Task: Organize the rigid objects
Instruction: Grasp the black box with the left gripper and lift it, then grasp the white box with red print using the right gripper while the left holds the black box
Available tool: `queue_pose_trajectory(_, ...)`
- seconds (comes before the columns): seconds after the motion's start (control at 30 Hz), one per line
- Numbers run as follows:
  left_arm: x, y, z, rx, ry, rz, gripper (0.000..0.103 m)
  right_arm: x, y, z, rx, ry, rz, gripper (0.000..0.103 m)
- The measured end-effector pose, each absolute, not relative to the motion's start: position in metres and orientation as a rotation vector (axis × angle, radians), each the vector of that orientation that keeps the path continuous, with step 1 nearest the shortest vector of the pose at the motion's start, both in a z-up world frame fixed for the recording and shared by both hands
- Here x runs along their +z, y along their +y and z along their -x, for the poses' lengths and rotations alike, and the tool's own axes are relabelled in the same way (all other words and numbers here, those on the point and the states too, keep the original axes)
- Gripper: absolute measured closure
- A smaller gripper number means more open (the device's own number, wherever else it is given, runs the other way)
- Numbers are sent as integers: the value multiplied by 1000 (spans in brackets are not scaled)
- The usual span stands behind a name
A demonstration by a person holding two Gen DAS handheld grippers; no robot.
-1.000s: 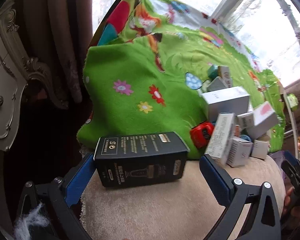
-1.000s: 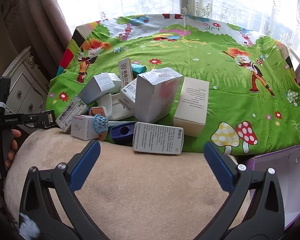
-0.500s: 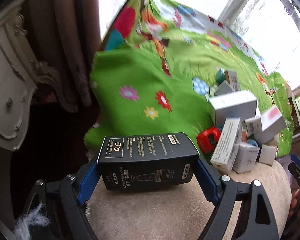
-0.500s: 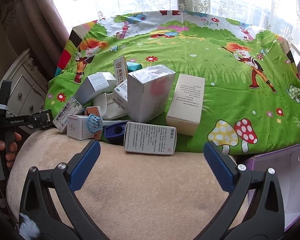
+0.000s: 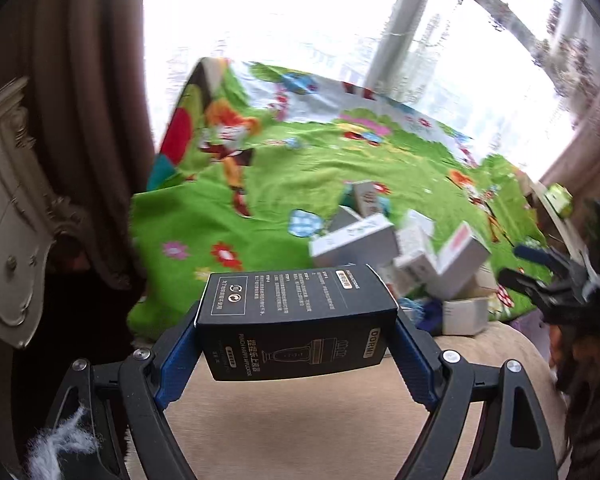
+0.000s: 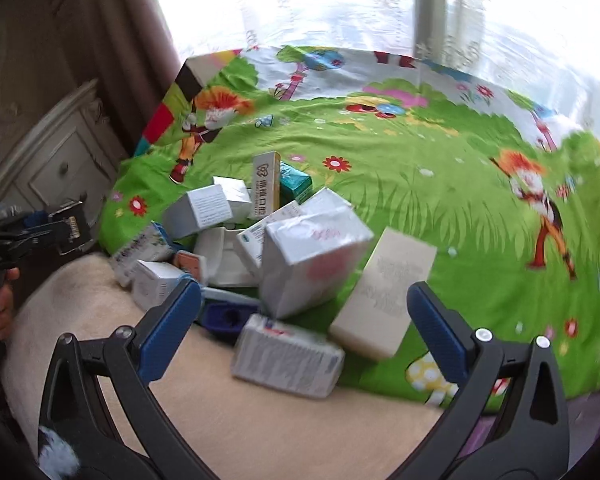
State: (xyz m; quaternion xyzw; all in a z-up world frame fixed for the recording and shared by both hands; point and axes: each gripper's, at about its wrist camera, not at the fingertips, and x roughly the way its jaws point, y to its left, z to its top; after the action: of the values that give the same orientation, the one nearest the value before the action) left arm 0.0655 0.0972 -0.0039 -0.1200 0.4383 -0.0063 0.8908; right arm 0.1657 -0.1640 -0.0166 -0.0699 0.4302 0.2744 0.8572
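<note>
A white dresser (image 6: 56,168) stands at the far left beside brown curtains (image 5: 92,120). Next comes the left hand-held gripper (image 5: 296,344), clenched on a black box (image 5: 296,320): its blue pads (image 5: 178,356) press the box's two short ends, so the long box hangs level across the jaws and shows its printed faces to the camera. It is held clear above the beige cushion (image 6: 260,420), apparently lifted for carrying to wherever it belongs.

Right of it, the other boxes lie in a loose pile (image 6: 260,240) on the near edge of a green cartoon blanket (image 6: 440,184), some leaning on one another; the pile looks unsorted. A white printed box (image 6: 288,356) lies flat at the cushion's edge and a cream box (image 6: 384,300) rests tilted just beside it.

The right hand-held gripper (image 6: 304,332) hangs over these two with its jaws spread wide and nothing between the pads, probably lining up on the next box. A purple edge (image 6: 488,432) shows at far right, too cut off to identify
</note>
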Motion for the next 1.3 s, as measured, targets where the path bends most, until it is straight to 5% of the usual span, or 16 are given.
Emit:
queue_pose_trajectory(0.6, -4, 64, -70, -91, 919, 221, 16, -45, -145, -225, 839, 950, 254, 1)
queue_pose_trajectory(0.63, -4, 62, -70, -93, 918, 219, 16, -47, -145, -225, 836, 952, 253, 4)
queue_pose_trajectory(0.7, -3, 61, -70, -93, 916, 218, 16, -48, -146, -224, 833, 950, 252, 25)
queue_pose_trajectory(1.3, 21, 10, -64, -196, 850, 205, 16, 29, -224, -174, 552, 687, 22, 25)
